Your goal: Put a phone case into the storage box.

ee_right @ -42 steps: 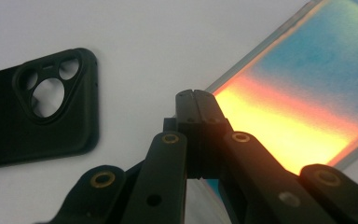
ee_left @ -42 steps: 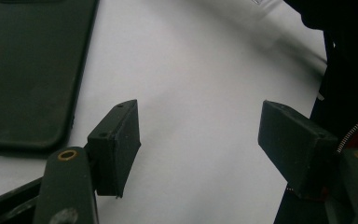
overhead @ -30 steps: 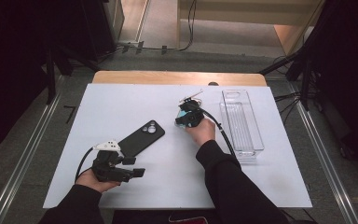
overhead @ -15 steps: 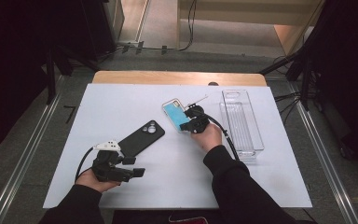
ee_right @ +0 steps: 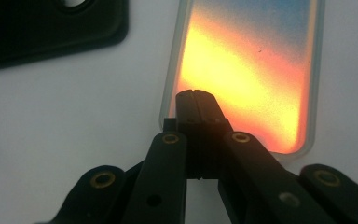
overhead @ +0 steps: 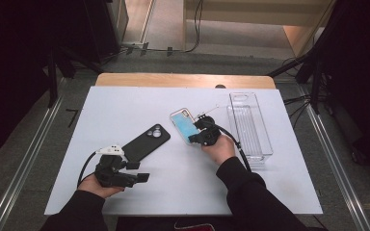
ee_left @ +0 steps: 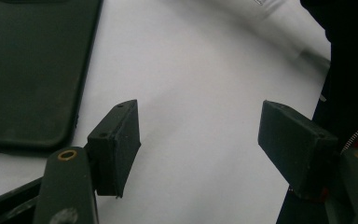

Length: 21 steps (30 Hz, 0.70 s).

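Clear case, blue-to-orange inside, lies flat mid-table beside a tray; the right gripper, jaws fully closed, presses on its near end. Left gripper, jaws apart and empty, rests near the black case.

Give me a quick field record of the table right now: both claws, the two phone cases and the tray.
left claw: open, nothing between the jaws, low over the white table near the front edge
right claw: shut, tips on the near end of the coloured phone case; whether it grips the case I cannot tell
coloured phone case: clear rim, blue to orange, lying mid table
black phone case: flat on the table, beside the left claw, untouched
clear tray: right side of the table, looks empty
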Each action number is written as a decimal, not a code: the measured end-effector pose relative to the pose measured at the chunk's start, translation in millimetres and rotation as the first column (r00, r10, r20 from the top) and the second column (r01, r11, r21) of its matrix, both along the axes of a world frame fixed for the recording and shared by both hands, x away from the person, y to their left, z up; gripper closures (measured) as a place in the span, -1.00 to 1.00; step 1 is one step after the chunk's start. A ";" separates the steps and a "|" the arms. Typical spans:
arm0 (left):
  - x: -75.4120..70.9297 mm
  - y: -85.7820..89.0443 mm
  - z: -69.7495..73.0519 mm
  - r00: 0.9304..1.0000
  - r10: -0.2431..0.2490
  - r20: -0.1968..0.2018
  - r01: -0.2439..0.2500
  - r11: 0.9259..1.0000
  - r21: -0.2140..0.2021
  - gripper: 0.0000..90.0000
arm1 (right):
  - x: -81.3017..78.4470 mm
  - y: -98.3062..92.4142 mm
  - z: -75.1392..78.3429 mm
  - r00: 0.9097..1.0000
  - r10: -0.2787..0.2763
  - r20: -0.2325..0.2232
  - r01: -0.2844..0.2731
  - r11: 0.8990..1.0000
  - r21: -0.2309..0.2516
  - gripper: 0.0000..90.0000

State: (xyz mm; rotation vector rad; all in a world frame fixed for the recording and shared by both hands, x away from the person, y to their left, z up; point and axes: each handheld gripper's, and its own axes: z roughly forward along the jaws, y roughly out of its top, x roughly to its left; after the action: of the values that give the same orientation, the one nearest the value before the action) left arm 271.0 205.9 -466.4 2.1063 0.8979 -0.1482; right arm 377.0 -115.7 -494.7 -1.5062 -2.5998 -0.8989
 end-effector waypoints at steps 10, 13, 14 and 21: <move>0.3 0.0 -0.5 1.000 0.001 -0.002 -0.001 1.000 0.000 -0.34 | -28.0 -5.1 0.5 0.999 0.034 0.004 -0.033 0.999 -0.013 0.94; 0.5 -0.4 -0.6 1.000 -0.002 -0.001 0.002 1.000 0.004 -0.34 | -28.7 -5.6 1.5 1.000 0.027 0.015 -0.027 0.999 -0.019 0.77; 0.3 -0.3 -0.5 1.000 0.000 -0.002 0.000 1.000 0.003 -0.34 | -29.1 -5.6 3.0 0.999 0.025 0.023 -0.024 1.000 -0.018 0.73; 0.4 0.5 0.0 1.000 0.002 0.001 -0.002 1.000 0.000 -0.34 | -47.3 -14.4 27.5 0.995 0.059 0.086 -0.064 0.996 0.054 0.31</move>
State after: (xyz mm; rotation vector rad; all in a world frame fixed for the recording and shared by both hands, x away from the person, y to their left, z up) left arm 271.4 206.5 -466.4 2.1053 0.8996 -0.1454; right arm 329.6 -130.1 -467.2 -1.3964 -2.6373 -1.0424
